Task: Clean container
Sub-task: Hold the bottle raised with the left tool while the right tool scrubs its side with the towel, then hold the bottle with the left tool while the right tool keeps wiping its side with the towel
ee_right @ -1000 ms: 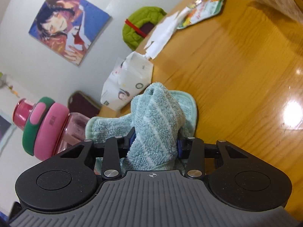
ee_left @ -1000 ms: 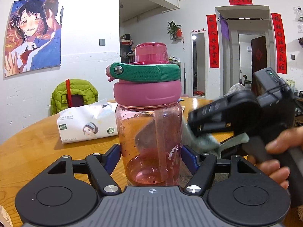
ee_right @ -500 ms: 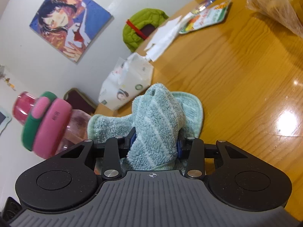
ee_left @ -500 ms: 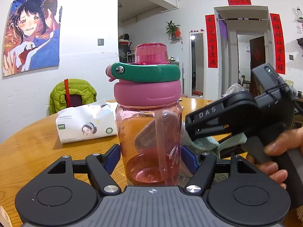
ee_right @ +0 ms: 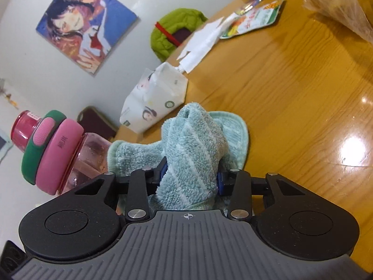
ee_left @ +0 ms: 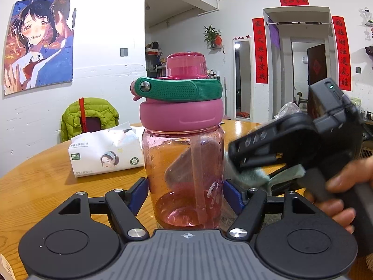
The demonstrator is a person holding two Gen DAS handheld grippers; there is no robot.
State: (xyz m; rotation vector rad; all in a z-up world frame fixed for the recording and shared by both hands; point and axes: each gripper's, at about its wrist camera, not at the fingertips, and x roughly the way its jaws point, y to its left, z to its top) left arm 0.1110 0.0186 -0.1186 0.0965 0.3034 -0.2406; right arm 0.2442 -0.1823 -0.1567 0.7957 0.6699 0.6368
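The translucent pink plastic water bottle with a pink lid and green carry handle [ee_left: 184, 140] is held upright at the centre of the left wrist view, clenched low on its body between the blue-padded fingers of the left gripper [ee_left: 185, 196]. At the right of that frame the right gripper [ee_left: 261, 175] is seen pressed toward the bottle's side. In the right wrist view the same gripper [ee_right: 190, 177] is closed firmly on a bunched pale teal terry cloth [ee_right: 191, 144], a fold of which lies against the bottle wall at the left of the frame.

The wiping of the outer wall is judged to be under way. How much of the surface has been covered cannot be told. The lid is still on, so any cleaning of the inside is judged not yet begun.

A glossy round wooden table [ee_right: 291, 98] is seen beneath, with a white soft-pack of tissues [ee_left: 105, 151] at the left and a colourful snack packet [ee_right: 254, 21] in the upper right. A green padded jacket on a chair [ee_left: 88, 116], a painted anime poster [ee_left: 39, 46] at upper left, and red paper couplets [ee_left: 261, 49] around a doorway are visible behind.
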